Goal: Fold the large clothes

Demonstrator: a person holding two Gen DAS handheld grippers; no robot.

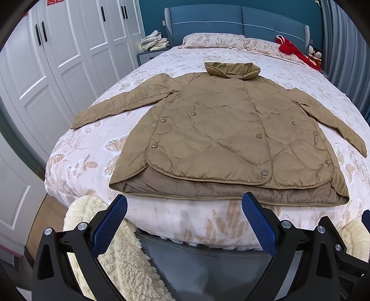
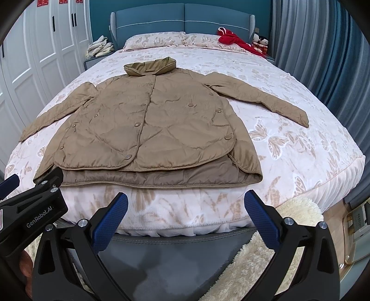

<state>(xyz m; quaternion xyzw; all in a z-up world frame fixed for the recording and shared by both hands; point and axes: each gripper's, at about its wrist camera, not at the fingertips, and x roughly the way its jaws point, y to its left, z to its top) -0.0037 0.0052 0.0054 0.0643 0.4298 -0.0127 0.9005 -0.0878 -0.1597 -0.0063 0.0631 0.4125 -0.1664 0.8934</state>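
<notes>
Left wrist view: jacket flat on bed, collar far, hem just ahead of both spread-open, empty claws, left gripper (right gripper alongside) equally near.

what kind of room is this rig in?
A home bedroom, most likely: a made bed with pillows against a blue padded headboard, white wardrobe doors along one side, and a tan quilted jacket spread flat on the bedcover.
</notes>
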